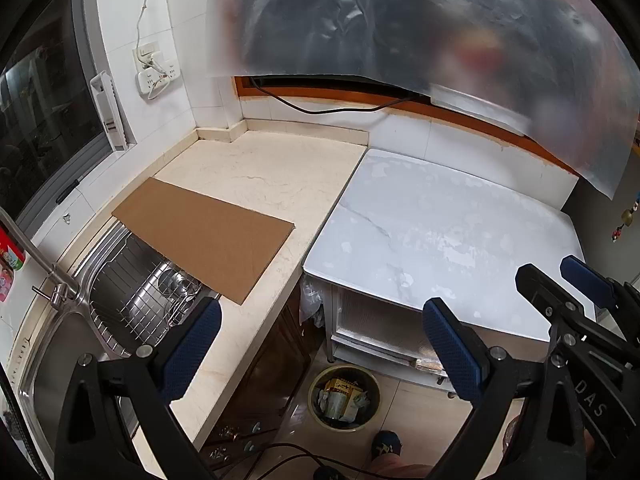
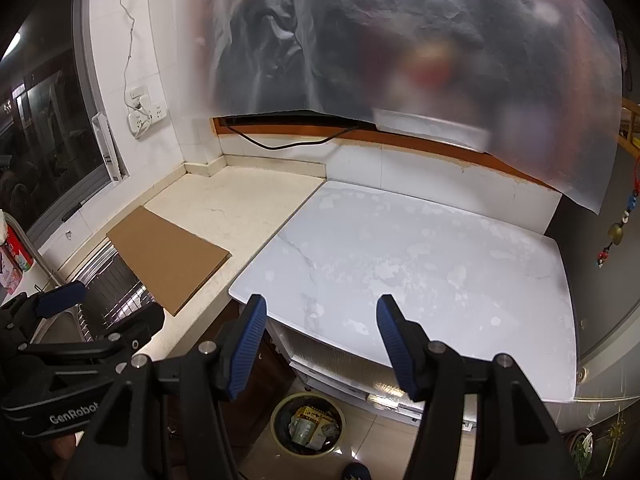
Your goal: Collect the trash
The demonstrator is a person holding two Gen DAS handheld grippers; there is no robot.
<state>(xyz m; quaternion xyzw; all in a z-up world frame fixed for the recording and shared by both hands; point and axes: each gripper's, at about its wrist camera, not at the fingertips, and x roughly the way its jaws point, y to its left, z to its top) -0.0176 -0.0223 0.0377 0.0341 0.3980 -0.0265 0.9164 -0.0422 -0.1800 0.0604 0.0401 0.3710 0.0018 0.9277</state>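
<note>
Left wrist view
- Left gripper (image 1: 320, 336): black frame with blue ribbed pads, jaws spread wide, nothing between them; it hangs over the front edge of the cream stone counter (image 1: 256, 168).
- Trash bin: a round, pale-rimmed waste bin (image 1: 344, 396) stands on the tiled floor below and between the two fingers, well under the gripper, in front of the dark wooden cabinet (image 1: 264, 376). Yellow and white packaging and crumpled paper lie inside it.
- White marble-look tabletop (image 1: 436, 232): ahead and to the right, bare, butted against the counter.
- Flat brown cardboard sheet (image 1: 204, 236): lies on the counter, one corner overhanging the steel sink with its wire rack (image 1: 132, 280).
- Right gripper (image 1: 568, 280): seen at the right edge, over the table's near corner; its fingers stand apart.
- Shoe: a dark blue shoe (image 1: 386, 442) just beside the bin.

Right wrist view
- Right gripper (image 2: 320, 344): jaws spread, empty, above the table's front edge.
- Waste bin (image 2: 308, 424): on the floor under the table edge, below the gap between the fingers, slightly toward the left finger.
- Left gripper (image 2: 96, 308): at the left edge, over the sink's rim, fingers apart.
- Cardboard sheet (image 2: 168, 260): left of the right gripper, on the counter.
</note>
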